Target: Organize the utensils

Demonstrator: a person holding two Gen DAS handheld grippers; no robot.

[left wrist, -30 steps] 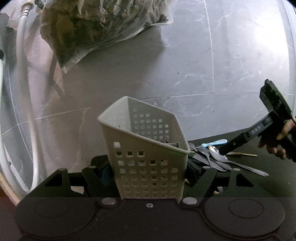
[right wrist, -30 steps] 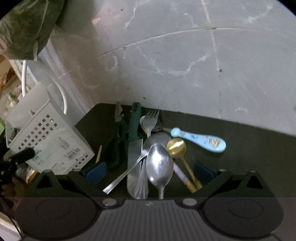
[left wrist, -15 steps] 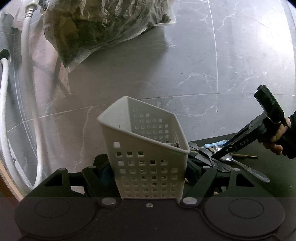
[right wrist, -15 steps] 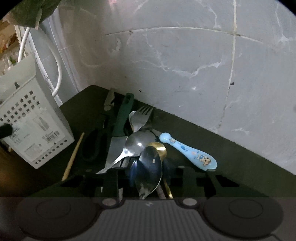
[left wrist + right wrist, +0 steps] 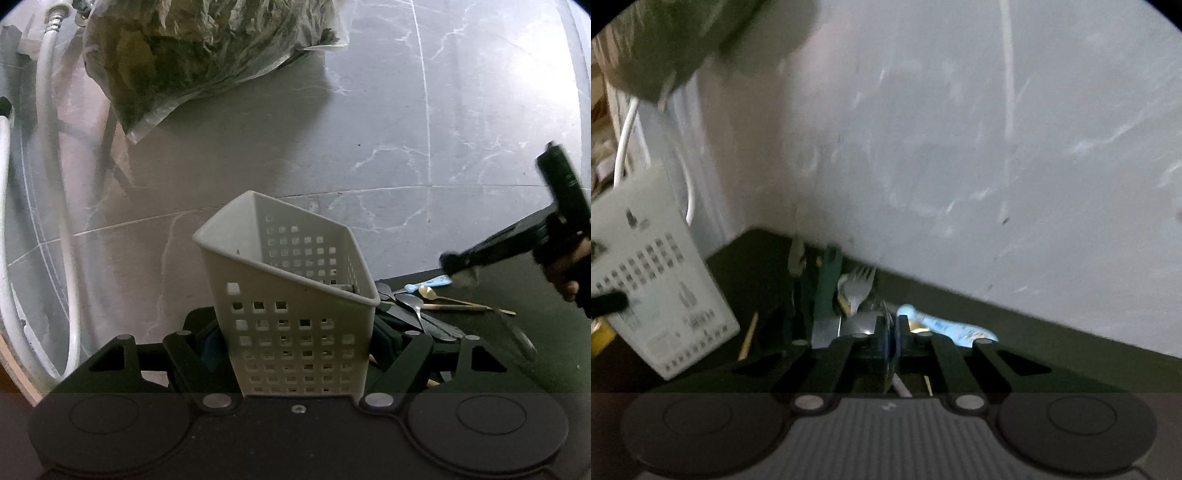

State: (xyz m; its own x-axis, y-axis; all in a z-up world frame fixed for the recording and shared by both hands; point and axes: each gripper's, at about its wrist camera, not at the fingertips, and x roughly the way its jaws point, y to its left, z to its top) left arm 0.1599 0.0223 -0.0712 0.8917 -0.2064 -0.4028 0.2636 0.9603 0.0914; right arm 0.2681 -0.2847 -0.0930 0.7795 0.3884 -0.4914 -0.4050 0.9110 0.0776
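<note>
Beside the clamped white basket (image 5: 295,306), right hand-held gripper (image 5: 892,332) just closed on a spoon.

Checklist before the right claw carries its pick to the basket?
1. Left claw grips basket: ok, pads on both sides.
2. Basket mouth open, unblocked: ok.
3. Right claw shut on spoon: ok, jaws have just closed with thin metal between them.
4. Spoon clear of pile: ok, above it in the left wrist view, though blurred.
5. Grip firm enough: cannot tell.
6. Way to the basket free: ok, nothing between.
</note>
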